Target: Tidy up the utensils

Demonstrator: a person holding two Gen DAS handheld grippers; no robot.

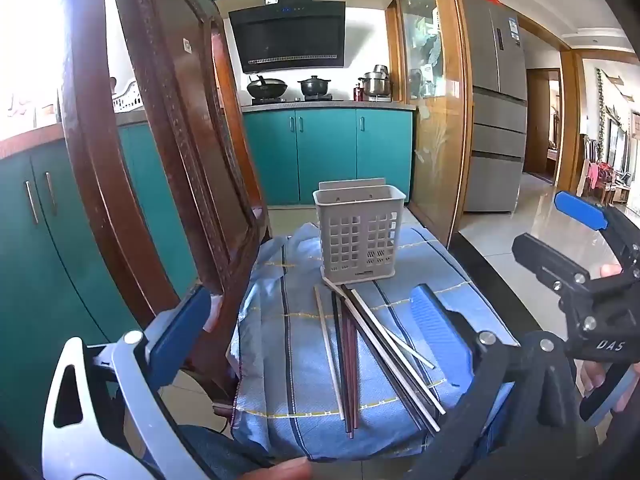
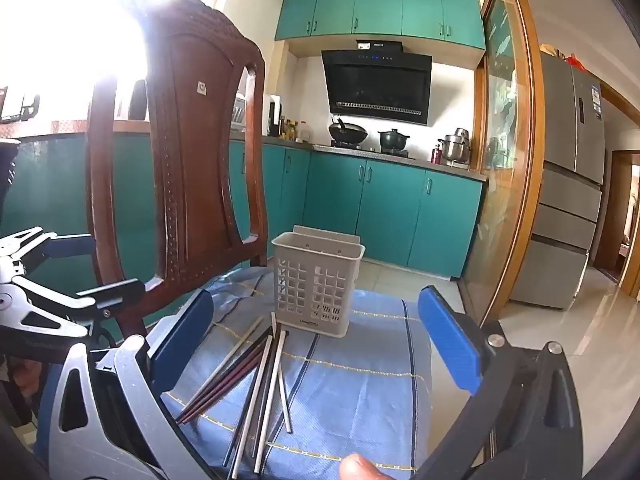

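The chopsticks (image 1: 360, 356) lay loose and fanned on the blue cloth (image 1: 292, 400) over the chair seat, their far tips just in front of the empty grey holder (image 1: 358, 236), which stood upright near the cloth's far edge. My left tool (image 1: 312, 320) and right tool (image 2: 316, 344) were both released wide, nothing between the pads, hovering short of the pile, probably to pick sticks singly.

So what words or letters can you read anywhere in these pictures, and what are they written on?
"DAS": on the black body of the right hand-held gripper, seen from the left wrist.
Basket: small dark print near the bottom, too small to read.
Range hood: label and lit display, blurred.
Fridge: door sticker, unreadable.
Chair: small tag, unreadable.
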